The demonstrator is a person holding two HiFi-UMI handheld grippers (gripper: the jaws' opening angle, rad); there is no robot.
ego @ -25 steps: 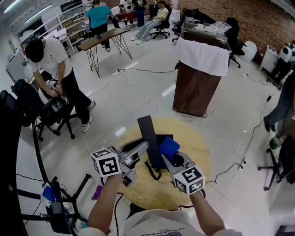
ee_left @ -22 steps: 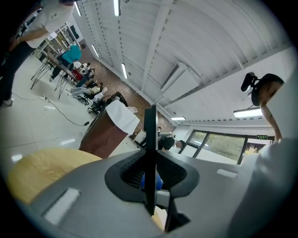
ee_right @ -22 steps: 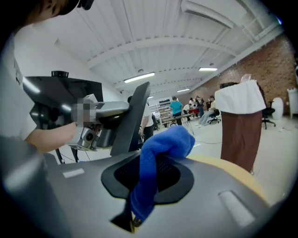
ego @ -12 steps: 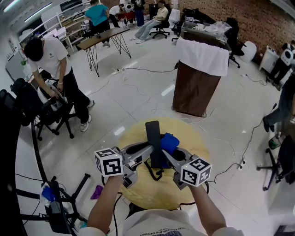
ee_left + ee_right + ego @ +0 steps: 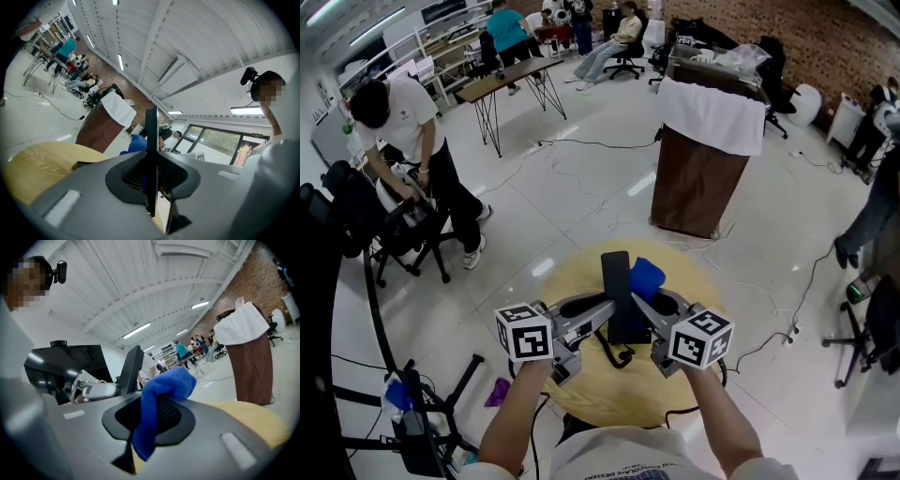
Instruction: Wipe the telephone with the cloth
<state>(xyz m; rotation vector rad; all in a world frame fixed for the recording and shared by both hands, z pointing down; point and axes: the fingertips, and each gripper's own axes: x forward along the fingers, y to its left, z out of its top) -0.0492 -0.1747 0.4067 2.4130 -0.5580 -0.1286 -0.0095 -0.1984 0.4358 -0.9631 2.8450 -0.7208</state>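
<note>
— What differs from a second ago?
— My right tongs [image 5: 643, 302] have lifted the cloth [image 5: 645, 275] up beside the telephone [image 5: 616, 270], which stands straighter over the bench [image 5: 619, 401].
— And the grips?
— Only the gripper views show them: my left tongs [image 5: 151, 176] clamp the telephone edge-on, and the right pinch the cloth.

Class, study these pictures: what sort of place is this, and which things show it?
Probably an open lab or workshop: cables trail over the floor, people sit on office chairs by a work table, beside a brick wall.
</note>
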